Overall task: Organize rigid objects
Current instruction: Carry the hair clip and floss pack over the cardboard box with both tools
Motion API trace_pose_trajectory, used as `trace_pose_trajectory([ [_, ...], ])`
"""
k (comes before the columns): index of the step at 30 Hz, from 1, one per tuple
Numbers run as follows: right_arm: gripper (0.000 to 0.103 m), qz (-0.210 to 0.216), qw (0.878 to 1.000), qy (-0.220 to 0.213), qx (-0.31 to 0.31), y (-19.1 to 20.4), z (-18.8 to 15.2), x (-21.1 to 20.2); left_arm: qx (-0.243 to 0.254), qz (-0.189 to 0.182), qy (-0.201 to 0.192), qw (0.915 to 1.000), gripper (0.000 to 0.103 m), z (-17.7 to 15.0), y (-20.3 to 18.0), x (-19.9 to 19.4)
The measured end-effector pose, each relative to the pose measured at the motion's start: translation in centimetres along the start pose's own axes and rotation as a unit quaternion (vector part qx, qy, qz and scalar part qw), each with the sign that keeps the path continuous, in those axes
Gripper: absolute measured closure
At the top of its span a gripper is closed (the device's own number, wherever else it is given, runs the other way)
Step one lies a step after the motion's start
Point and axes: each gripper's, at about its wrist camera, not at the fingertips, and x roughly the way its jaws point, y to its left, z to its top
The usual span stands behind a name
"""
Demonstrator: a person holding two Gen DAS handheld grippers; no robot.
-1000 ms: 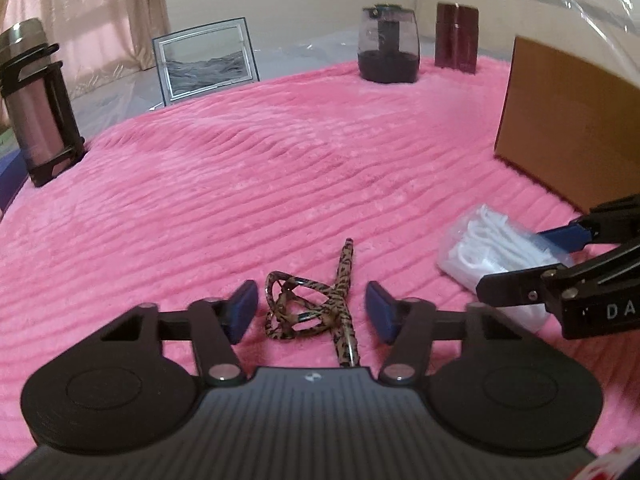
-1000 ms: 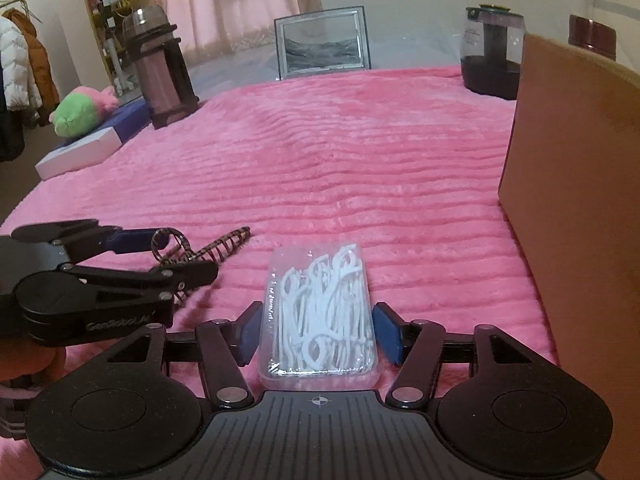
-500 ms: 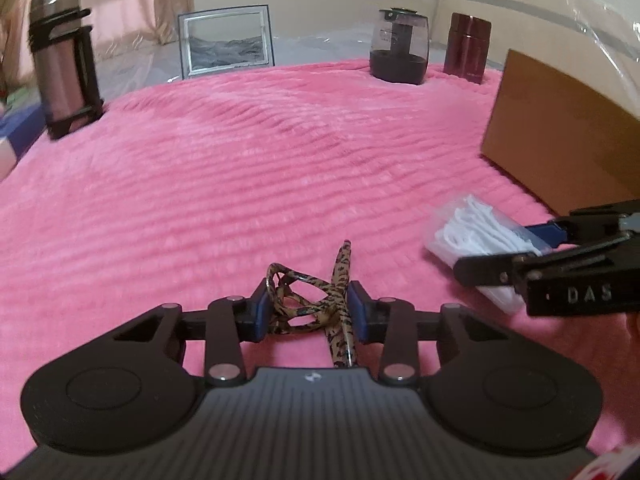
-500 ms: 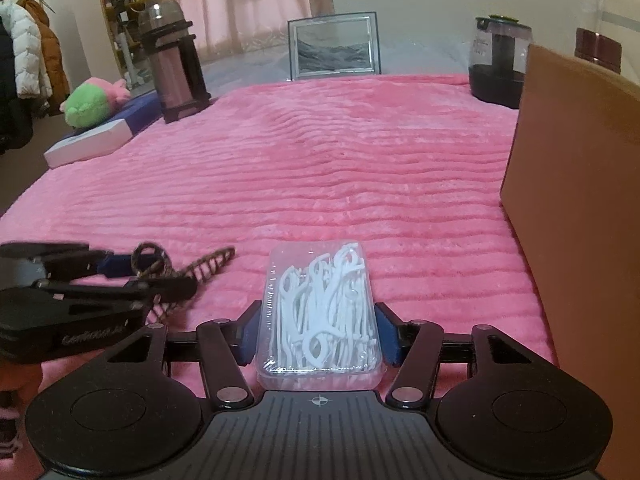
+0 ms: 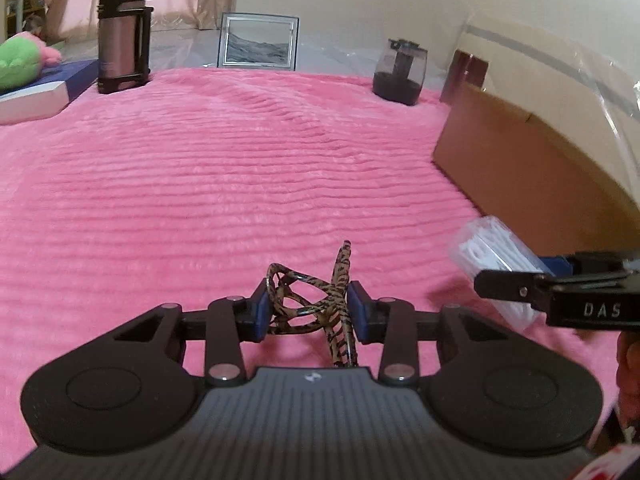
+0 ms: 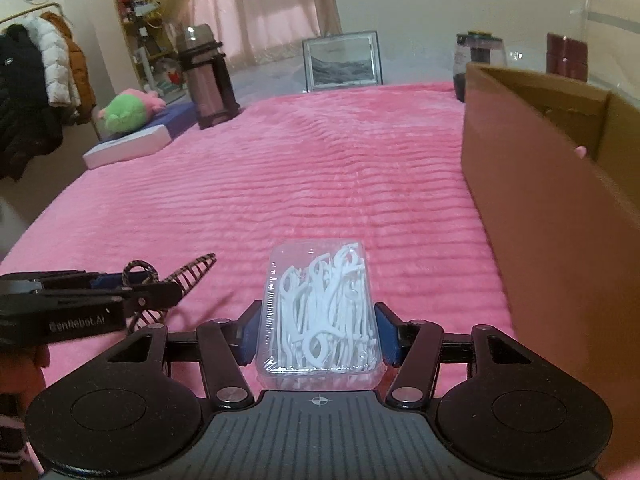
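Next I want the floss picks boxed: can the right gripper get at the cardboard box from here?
Probably yes. The right gripper, shut on the floss pick case, has only bare pink blanket before the open cardboard box.

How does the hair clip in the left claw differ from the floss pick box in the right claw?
The hair clip is dark, leopard-patterned and open-framed; the floss pick box is clear, rectangular and full of white picks. The clip's prong sticks forward; the box is held flat. Both are gripped between blue pads above the pink blanket.

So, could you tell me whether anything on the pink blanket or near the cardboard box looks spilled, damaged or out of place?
Nothing stands out. The leopard-print hair clip sits between the left gripper's fingers and the clear box of floss picks between the right gripper's, lid closed, nothing spilled. The cardboard box looks intact.
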Motion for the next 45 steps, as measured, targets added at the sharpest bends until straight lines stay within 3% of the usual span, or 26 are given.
trace_pose_trajectory([
  [9, 0.049, -0.003, 0.999, -0.028, -0.014, 0.0, -2.0, -7.1, -0.01, -0.005, -0.021, 0.9997, 0.069, -1.7, -2.9, -6.1],
  [17, 0.049, -0.002, 0.998, -0.053, -0.019, -0.3, -2.3, -10.7, 0.003, -0.008, -0.033, 0.9994, 0.069, -1.9, -5.2, -8.4],
  [33, 0.049, -0.013, 0.994, -0.106, -0.013, -3.4, -1.1, -15.9, 0.037, -0.042, -0.042, 0.9976, 0.069, 0.2, -8.9, -9.2],
  [40, 0.049, -0.043, 0.992, -0.122, -0.013, -6.9, 0.4, -18.0, 0.064, -0.08, -0.052, 0.9934, 0.069, 2.9, -11.9, -8.2],
  [45, 0.049, -0.069, 0.99, -0.12, -0.02, -10.6, 2.2, -18.6, 0.104, -0.116, -0.058, 0.986, 0.069, 6.0, -15.2, -6.6],
])
